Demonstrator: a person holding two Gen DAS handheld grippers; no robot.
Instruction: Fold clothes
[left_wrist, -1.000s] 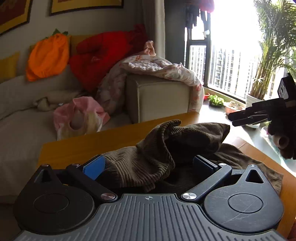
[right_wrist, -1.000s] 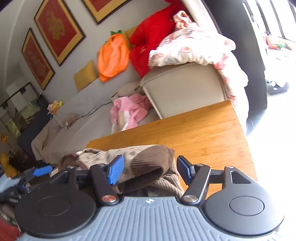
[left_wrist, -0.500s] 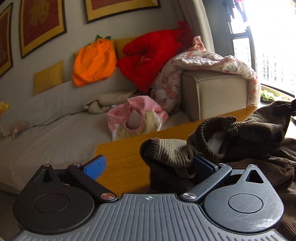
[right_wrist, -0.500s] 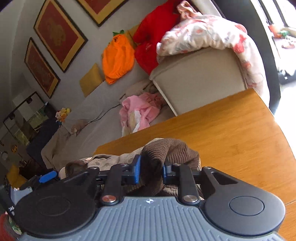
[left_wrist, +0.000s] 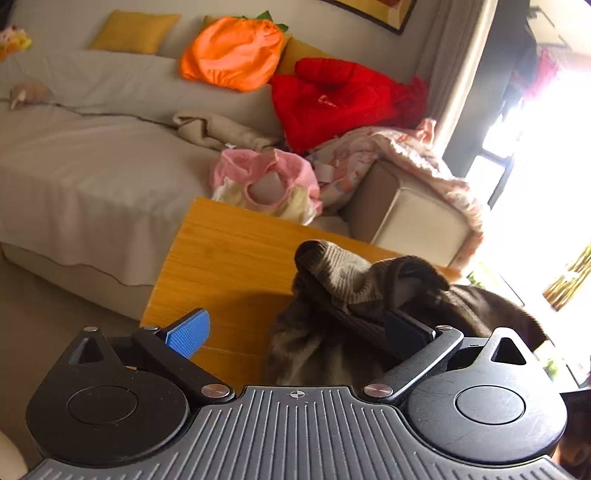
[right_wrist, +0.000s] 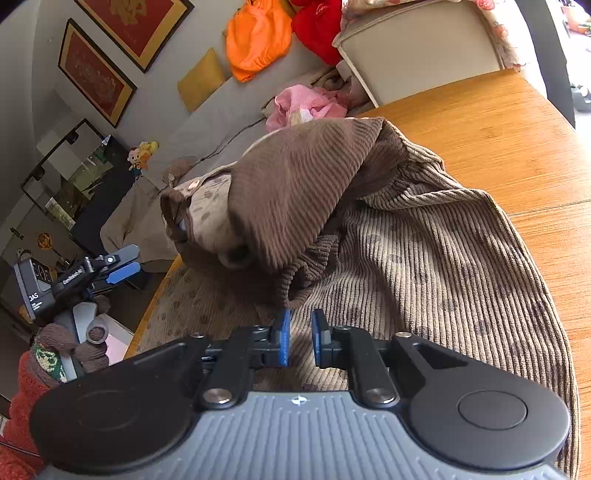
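A brown corduroy garment (right_wrist: 424, 258) lies spread on the wooden table (right_wrist: 498, 122). One flap of it stands raised and blurred in front of my right gripper (right_wrist: 300, 339). That gripper's blue pads are almost together, and a ribbed edge of the flap runs down into the narrow gap. In the left wrist view the bunched garment (left_wrist: 343, 273) rests against the right finger of my left gripper (left_wrist: 295, 328), which is wide open with bare table (left_wrist: 221, 251) between its pads. The left gripper (right_wrist: 118, 264) also shows at the table's left edge, held by a gloved hand.
Beyond the table stands a grey sofa (left_wrist: 92, 158) with a pink garment (left_wrist: 266, 181), a red coat (left_wrist: 332, 99), an orange cushion (left_wrist: 232, 51) and a floral blanket (left_wrist: 406, 155) over the armrest. A bright window is at the right. Framed pictures (right_wrist: 96, 77) hang on the wall.
My right gripper closed on the brown garment and pulled a flap up and back. My left gripper stayed open and swung left, so the cloth went from between its fingers to its right finger.
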